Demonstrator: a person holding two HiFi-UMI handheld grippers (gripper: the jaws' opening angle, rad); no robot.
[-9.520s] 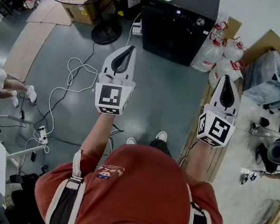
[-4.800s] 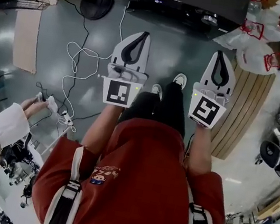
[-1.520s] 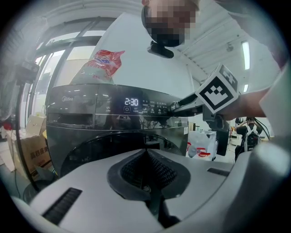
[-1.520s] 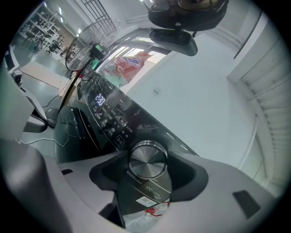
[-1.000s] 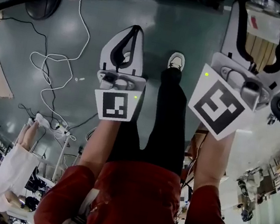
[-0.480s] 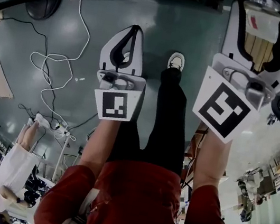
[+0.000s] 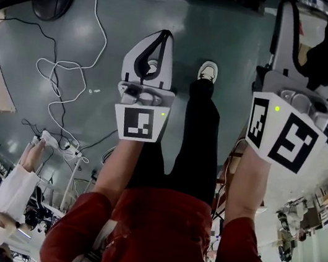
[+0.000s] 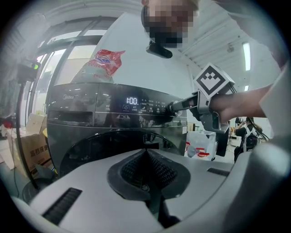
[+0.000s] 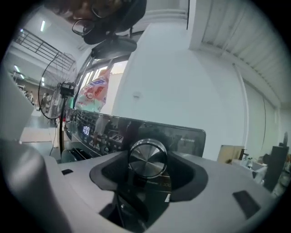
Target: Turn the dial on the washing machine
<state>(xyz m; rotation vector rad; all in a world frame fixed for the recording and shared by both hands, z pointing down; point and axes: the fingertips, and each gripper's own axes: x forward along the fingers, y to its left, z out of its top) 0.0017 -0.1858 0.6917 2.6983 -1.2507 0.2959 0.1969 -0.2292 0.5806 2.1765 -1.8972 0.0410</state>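
Note:
The dark washing machine stands right in front of me, its display lit. Its round silver dial sits on the right of the control panel. My right gripper is held out level with its two jaws shut on either side of the dial. The left gripper view shows it from the side at the dial. In the head view the right gripper reaches the top edge. My left gripper hangs lower, back from the machine door, jaws shut on nothing.
A pink and white detergent bag lies on top of the machine. A standing fan is to its left and white plastic bags to its right. White cables trail over the floor. A person in white stands behind me.
Over the last second the right gripper has rolled about its own axis at the dial; its marker cube now shows two faces. The left gripper has stayed put.

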